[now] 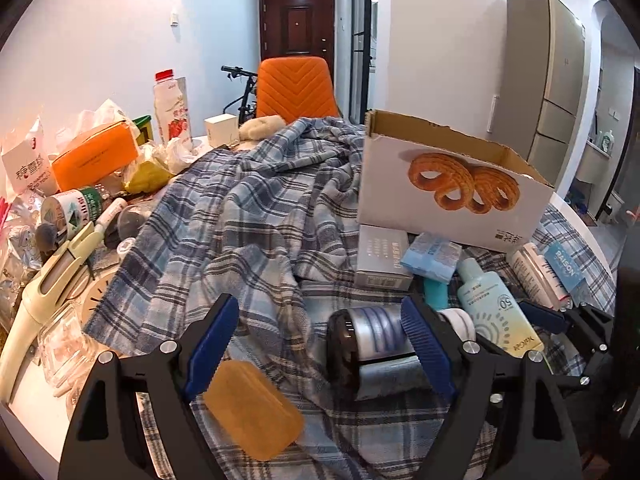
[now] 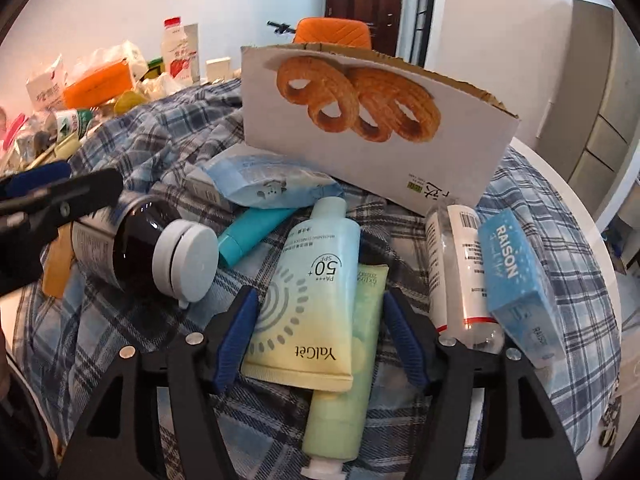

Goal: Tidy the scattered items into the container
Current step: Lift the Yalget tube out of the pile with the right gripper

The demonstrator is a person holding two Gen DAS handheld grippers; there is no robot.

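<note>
- Left wrist view, nearest: left gripper [image 1: 320, 344], fingers spread wide, holding nothing; it straddles the dark jar [image 1: 360, 344], which lies on its side on the plaid cloth [image 1: 256, 216]. The right-hand pad is at the jar's side; contact cannot be told.
- Soap bar [image 1: 252, 408], amber, on the cloth under the left finger. Not yet stowed.
- Right wrist view, nearest: right gripper [image 2: 318, 340], fingers spread, holding nothing, set either side of two overlapping tubes.
- Sunscreen tube [image 2: 308, 292], lying partly over the green tube [image 2: 344, 392]. Both loose on the cloth.
- White bottle [image 2: 460, 272] and blue carton [image 2: 516, 280], side by side just right of the tubes. Loose.
- Teal tube [image 2: 252, 236], blue pouch [image 2: 272, 184] and grey carton [image 1: 382, 260], heaped just before the box. Loose.
- Box [image 2: 372, 128], cardboard, open-topped, pastry print on its side, standing on the cloth behind the heap; its inside is hidden in both views, so contents cannot be told.
- Far left of the table: unrelated clutter, including an orange pack [image 1: 96, 156] and a milk bottle [image 1: 172, 108].
- Judgement: early stage; every visible item lies outside the box, with nine or so left to lift in.
</note>
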